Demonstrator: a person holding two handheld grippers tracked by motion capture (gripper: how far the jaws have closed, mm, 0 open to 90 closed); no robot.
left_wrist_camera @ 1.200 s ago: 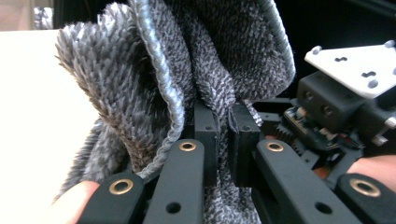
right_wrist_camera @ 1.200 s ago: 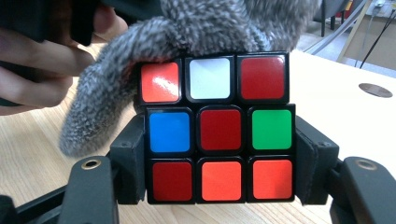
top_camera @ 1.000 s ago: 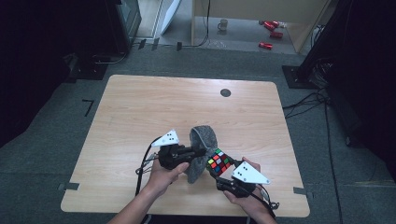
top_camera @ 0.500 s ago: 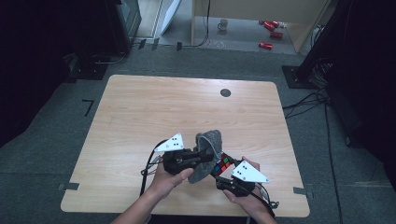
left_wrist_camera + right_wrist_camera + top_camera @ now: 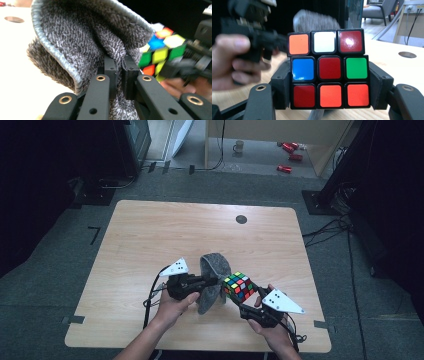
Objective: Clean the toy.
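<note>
Counting one puzzle cube (image 5: pixel 328 70) pinched in the right gripper (image 5: pixel 239 295), one grey cloth (image 5: pixel 82 47) just left of it, clamped by the left gripper (image 5: pixel 121 72), cube's far faces hidden, two hands blurry.

light wood surface (image 5: pixel 150 235) with round hole (image 5: pixel 241 219) near far edge, on grey carpet floor (image 5: pixel 60 270). red cans (image 5: pixel 290 150) and mug (image 5: pixel 239 145) beyond. dark surroundings, grey chair (image 5: pixel 377 11).

cloth (image 5: pixel 82 47): we see grey fuzzy terry, stitched hem
cube (image 5: pixel 328 68): glossy plastic stickers, black frame
table (image 5: pixel 150 235): we read matt light wood grain
</note>
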